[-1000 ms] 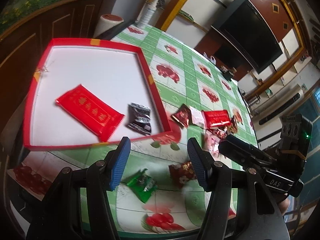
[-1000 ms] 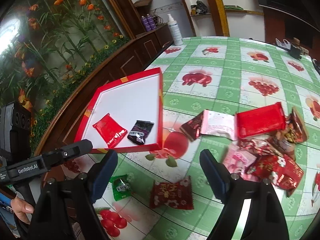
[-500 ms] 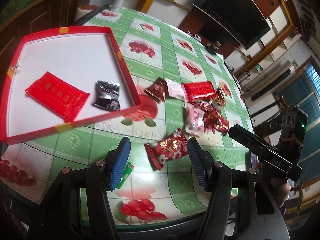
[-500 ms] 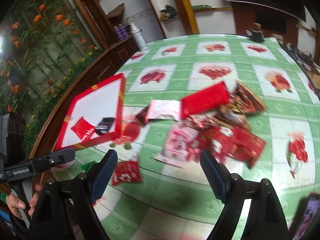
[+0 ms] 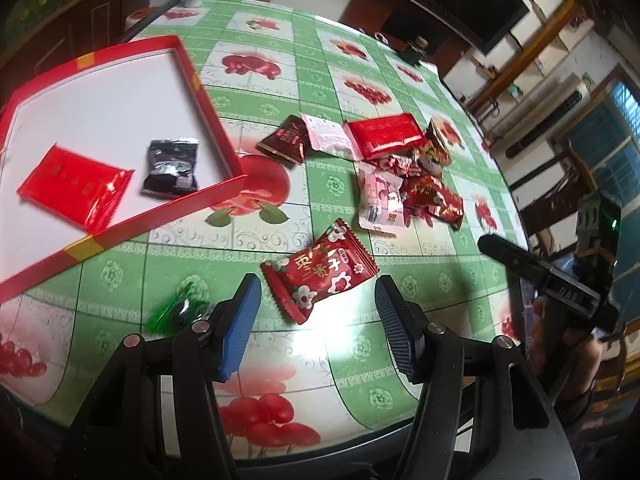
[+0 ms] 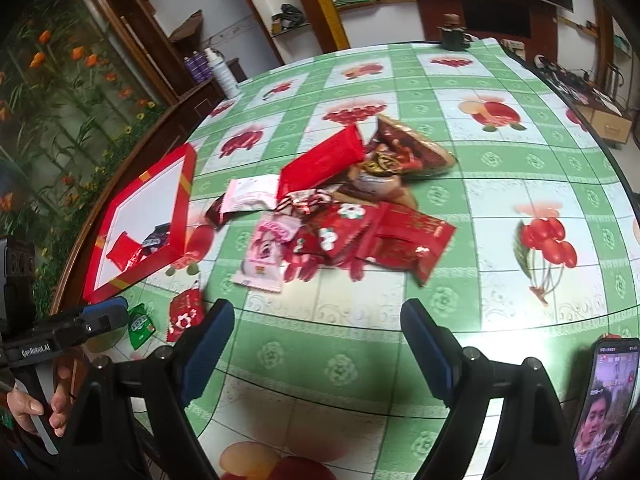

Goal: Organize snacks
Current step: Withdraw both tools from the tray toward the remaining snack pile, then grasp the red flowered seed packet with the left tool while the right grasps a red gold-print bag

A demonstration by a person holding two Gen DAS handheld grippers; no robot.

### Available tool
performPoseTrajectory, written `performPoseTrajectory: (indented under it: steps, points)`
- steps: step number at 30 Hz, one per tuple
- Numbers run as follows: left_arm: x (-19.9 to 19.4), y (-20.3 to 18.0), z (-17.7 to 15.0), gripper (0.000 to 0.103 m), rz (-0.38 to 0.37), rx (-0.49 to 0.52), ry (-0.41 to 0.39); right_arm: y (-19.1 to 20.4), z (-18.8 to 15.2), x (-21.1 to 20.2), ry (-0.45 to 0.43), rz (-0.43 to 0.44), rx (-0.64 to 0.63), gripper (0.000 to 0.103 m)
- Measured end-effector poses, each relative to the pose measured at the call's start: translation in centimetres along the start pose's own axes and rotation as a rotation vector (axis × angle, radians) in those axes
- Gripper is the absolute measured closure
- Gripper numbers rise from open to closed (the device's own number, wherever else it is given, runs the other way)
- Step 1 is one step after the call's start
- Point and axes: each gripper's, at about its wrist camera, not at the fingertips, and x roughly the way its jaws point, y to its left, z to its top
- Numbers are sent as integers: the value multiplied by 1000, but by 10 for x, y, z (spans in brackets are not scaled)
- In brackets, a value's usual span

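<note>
My left gripper is open and empty, just in front of a red flowered snack packet on the table. A green candy lies by its left finger. A red-rimmed white tray holds a flat red packet and a black packet. A pile of red and pink snack packets lies right of the tray. My right gripper is open and empty, a little in front of that pile. The tray also shows at the left of the right wrist view.
The round table has a green fruit-print cloth. A phone with a lit screen stands at the right front edge. A spray bottle stands at the far edge. Wooden cabinets lie behind the tray.
Both grippers have swung right, away from the tray. The flowered packet now lies between the left fingers' line of sight, and the snack pile sits centred before the right gripper.
</note>
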Motion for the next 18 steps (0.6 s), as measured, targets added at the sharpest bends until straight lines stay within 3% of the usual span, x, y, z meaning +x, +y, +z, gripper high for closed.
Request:
performPoseTrajectory:
  steps: [7,12,18]
  points:
    - [23,-28,5,44,-7,148,70,-25,20,-5,3,-25,71,16]
    - [37,-38,12,44,11,216,113,-29,31,4,34,-32,3,16]
    - [44,-37,18,44,17,234,131,-35,43,36,174,-183,-136,16]
